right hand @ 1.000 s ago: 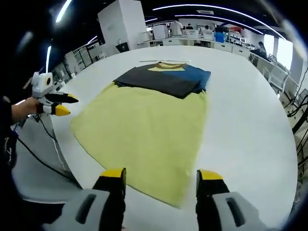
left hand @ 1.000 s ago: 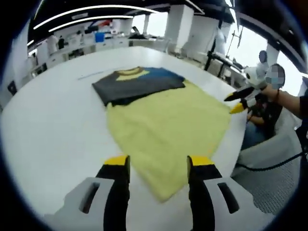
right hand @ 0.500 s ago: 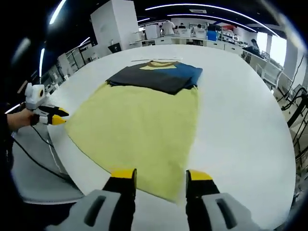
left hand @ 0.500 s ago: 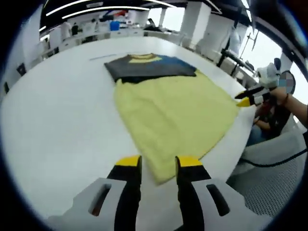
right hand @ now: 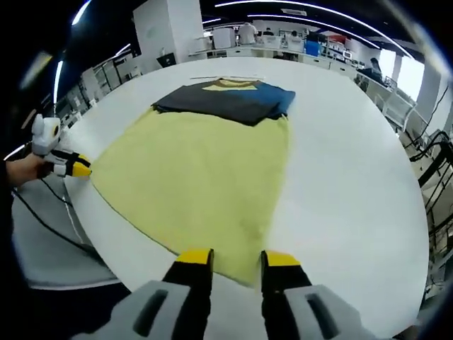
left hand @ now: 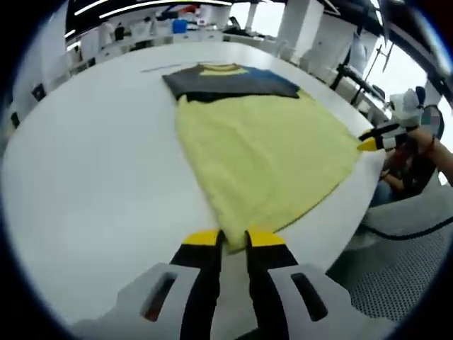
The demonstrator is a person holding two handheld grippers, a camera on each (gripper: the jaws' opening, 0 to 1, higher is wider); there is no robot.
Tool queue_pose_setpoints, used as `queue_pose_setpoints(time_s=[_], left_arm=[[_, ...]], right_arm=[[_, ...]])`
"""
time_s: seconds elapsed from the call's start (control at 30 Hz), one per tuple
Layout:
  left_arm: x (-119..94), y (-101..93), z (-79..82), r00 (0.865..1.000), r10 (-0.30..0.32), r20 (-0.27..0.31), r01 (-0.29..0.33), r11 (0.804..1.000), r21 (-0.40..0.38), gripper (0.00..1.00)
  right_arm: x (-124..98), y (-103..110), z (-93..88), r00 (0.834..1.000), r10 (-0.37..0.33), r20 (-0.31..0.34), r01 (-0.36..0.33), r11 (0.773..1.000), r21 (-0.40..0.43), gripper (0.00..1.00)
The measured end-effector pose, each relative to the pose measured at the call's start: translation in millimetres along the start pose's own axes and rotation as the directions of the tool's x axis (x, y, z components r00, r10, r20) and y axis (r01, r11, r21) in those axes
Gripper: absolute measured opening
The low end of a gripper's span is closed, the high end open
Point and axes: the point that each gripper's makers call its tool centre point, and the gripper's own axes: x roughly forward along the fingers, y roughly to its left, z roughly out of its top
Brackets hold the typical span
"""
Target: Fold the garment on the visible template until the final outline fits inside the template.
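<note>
1. The garment (left hand: 265, 152) lies flat on the round white table (left hand: 92, 177): a yellow body nearest the cameras, a dark grey and blue part at the far end.
2. In the left gripper view, the left gripper (left hand: 233, 239) has its jaws nearly together around the near yellow corner; whether they pinch the cloth, I cannot tell.
3. In the right gripper view, the right gripper (right hand: 238, 258) stands at the other near corner, jaws narrowly apart, hem between the tips; grip unclear.
4. Both corners lie close to the table's near edge.
5. Wide bare tabletop (right hand: 354, 163) flanks the garment on both sides.
6. Benches (right hand: 283, 51) stand well beyond the far edge.
</note>
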Motion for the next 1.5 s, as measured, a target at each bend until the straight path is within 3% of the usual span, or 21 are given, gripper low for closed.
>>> queue_pose_setpoints(time_s=[0.3,0.57,0.73,1.17,1.5], left_arm=[[1,2.4,1.1,1.000,0.028,-0.005,-0.028,0.999,0.017,0.03],[1,2.1,-0.1,1.000,0.017,-0.010,-0.017,1.000,0.023,0.00],[-8,1.1,-0.6,1.000,0.022,-0.010,-0.021,0.996,0.085,0.00],[-23,-0.2,-14.3,0.996,-0.061,-0.071,0.071,0.985,0.159,0.00],[-35,-7.3,-31.1,0.990,-0.107,-0.097,0.120,0.984,0.133,0.00]], right_arm=[[-2,1,0.1,1.000,-0.007,-0.005,0.006,1.000,-0.019,0.10],[1,-4,1.0,1.000,-0.007,0.007,0.007,1.000,-0.013,0.00],[0,-1,-1.3,1.000,0.016,0.012,-0.016,1.000,0.007,0.00],[-9,16,-17.0,0.999,0.042,0.005,-0.042,0.999,0.032,0.00],[-16,24,-30.3,0.998,0.064,-0.003,-0.063,0.995,0.074,0.00]])
